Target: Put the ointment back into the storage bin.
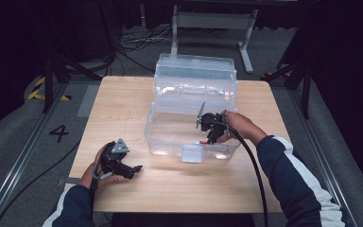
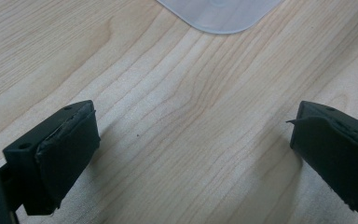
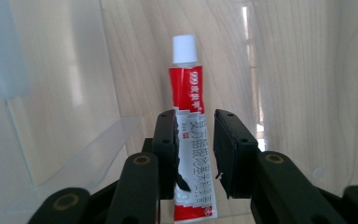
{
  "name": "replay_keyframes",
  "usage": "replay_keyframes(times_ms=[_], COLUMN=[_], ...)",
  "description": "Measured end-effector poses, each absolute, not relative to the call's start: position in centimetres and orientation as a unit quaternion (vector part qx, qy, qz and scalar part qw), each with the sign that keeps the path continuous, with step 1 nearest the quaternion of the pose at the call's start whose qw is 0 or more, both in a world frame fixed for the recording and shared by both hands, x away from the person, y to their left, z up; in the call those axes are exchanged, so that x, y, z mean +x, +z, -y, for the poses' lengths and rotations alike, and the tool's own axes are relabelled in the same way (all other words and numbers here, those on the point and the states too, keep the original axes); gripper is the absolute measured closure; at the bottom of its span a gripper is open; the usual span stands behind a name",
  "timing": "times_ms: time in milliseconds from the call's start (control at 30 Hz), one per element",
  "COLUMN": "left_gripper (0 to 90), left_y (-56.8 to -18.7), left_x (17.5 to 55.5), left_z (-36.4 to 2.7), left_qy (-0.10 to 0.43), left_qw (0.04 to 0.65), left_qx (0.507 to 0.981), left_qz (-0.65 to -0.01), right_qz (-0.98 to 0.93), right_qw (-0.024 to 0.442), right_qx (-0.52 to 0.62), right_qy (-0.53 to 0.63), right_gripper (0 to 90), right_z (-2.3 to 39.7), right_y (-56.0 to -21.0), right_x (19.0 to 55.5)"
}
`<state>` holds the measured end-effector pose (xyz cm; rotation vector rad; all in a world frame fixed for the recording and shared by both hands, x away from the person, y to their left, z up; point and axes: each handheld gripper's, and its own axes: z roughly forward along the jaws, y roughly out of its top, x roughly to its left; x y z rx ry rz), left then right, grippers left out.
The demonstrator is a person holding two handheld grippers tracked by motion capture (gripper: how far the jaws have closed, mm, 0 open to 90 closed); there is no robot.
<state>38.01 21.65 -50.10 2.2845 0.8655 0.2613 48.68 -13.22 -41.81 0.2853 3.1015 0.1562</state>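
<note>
Tube (image 3: pixel 192 126) in box (image 1: pixel 170 137); box on table (image 1: pixel 123 109).

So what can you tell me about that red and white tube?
The tube is slim, red and white, with a white cap at its far end and printed characters down its side. It looks like soft ointment packaging. It sits between the right gripper jaws, inside the clear box, pointing away from the camera.

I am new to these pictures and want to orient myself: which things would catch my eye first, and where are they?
First, the large clear plastic box with its lid open, at the middle of the pale wooden table. Next, the red-and-white ointment tube with a white cap, between the jaws of the right gripper, which reaches down into the box. The left gripper rests low over bare wood at the table's near left, jaws wide apart.
</note>
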Motion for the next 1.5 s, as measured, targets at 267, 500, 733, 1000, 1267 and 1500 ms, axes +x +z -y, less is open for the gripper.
replay_keyframes(times_ms=[267, 500, 733, 1000, 1267, 1500], left_gripper=[1.5, 1.5, 1.5, 1.5, 1.5, 1.5], left_y=[-50.1, -50.1, -50.1, -50.1, -50.1, -50.1], left_x=[38.0, 38.0, 38.0, 38.0, 38.0, 38.0], left_z=[-21.7, -21.7, -21.7, -21.7, -21.7, -21.7], left_qy=[0.100, 0.100, 0.100, 0.100, 0.100, 0.100], left_qw=[0.335, 0.335, 0.336, 0.335, 0.335, 0.335], left_qx=[0.876, 0.876, 0.876, 0.876, 0.876, 0.876], left_qz=[-0.333, -0.332, -0.332, -0.332, -0.333, -0.332], right_qz=[-0.994, -0.993, -0.992, -0.990, -0.987, -0.982], right_qw=[0.014, 0.017, 0.023, 0.028, 0.045, 0.058], right_qx=[0.093, 0.095, 0.100, 0.104, 0.108, 0.112], right_qy=[0.056, 0.063, 0.076, 0.088, 0.113, 0.141], right_gripper=[70.3, 69.3, 68.0, 66.6, 62.6, 58.1], right_z=[13.3, 13.5, 13.8, 14.1, 14.6, 15.1], right_y=[-41.8, -41.7, -41.2, -40.8, -39.7, -38.6], right_x=[48.7, 48.6, 48.6, 48.4, 47.8, 47.1])
